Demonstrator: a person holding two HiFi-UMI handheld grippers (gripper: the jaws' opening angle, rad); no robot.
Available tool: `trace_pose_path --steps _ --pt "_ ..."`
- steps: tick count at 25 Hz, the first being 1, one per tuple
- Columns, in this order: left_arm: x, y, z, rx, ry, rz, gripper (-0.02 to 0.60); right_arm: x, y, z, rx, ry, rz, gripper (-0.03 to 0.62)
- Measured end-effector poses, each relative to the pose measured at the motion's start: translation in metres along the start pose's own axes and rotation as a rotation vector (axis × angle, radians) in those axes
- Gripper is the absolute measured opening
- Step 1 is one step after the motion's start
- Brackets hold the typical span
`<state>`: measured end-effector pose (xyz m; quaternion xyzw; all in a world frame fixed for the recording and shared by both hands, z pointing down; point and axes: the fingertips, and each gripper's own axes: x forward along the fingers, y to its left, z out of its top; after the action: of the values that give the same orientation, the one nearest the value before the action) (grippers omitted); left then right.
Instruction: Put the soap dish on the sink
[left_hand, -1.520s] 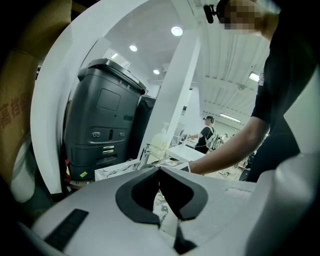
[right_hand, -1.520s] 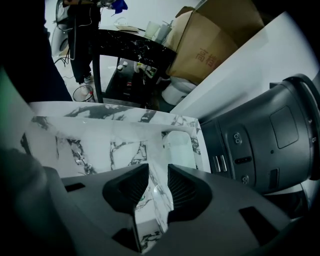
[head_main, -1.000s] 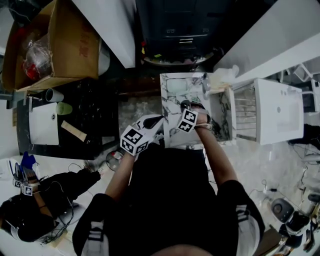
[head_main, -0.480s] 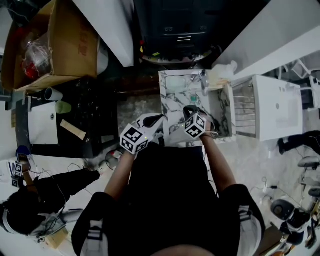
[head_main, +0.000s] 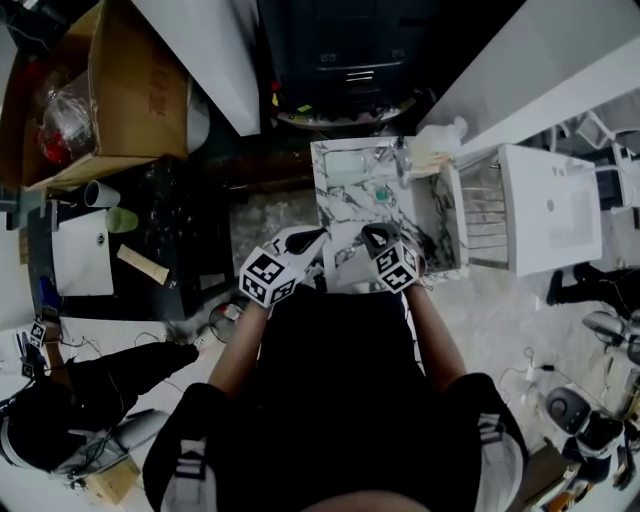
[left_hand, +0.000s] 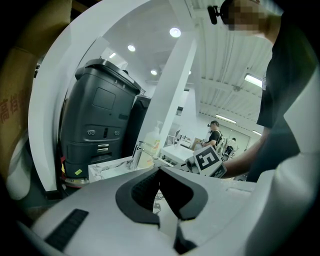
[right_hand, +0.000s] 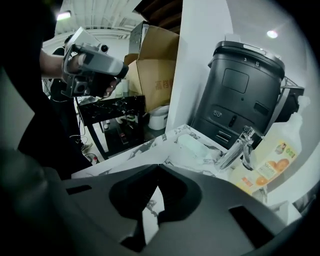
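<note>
The pale green soap dish (head_main: 349, 166) (right_hand: 196, 145) lies on the far left corner of the marbled sink (head_main: 345, 215), beside the chrome tap (head_main: 403, 160) (right_hand: 237, 148). My right gripper (head_main: 372, 232) (right_hand: 159, 167) hangs over the sink's near edge, well short of the dish; it is shut with nothing in it. My left gripper (head_main: 318, 236) (left_hand: 159, 169) hovers just left of the sink's near corner, pointing across it, its jaws meeting at the tips and empty. The right gripper's marker cube (left_hand: 207, 161) shows in the left gripper view.
A soap bottle (head_main: 436, 150) (right_hand: 272, 161) stands right of the tap. Behind the sink is a black bin (head_main: 340, 55). A cardboard box (head_main: 100, 90) and a black table (head_main: 170, 235) are at the left, a white rack (head_main: 545, 205) at the right.
My right gripper has drawn back from over the sink toward its near edge, risen and rolled. The soap dish stays on the far corner. The left gripper has kept still.
</note>
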<state>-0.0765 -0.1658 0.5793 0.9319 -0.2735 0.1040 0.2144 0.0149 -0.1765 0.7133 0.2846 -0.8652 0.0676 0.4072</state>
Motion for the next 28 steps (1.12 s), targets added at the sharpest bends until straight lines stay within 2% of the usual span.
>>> trace_pose_path --steps 7,13,17,28 --pt "0.002 0.002 -0.001 -0.001 0.003 -0.007 0.000 -0.010 0.005 0.018 0.137 -0.090 0.061 -0.005" --pt "0.006 0.002 -0.003 -0.006 0.013 -0.019 0.000 -0.021 0.009 0.049 0.181 -0.169 0.103 -0.005" --pt "0.008 0.002 -0.001 -0.001 0.012 -0.027 0.000 -0.027 0.008 0.070 0.273 -0.246 0.121 -0.005" --pt "0.007 0.007 -0.002 0.000 0.026 -0.030 0.000 -0.020 0.010 0.072 0.244 -0.232 0.099 -0.005"
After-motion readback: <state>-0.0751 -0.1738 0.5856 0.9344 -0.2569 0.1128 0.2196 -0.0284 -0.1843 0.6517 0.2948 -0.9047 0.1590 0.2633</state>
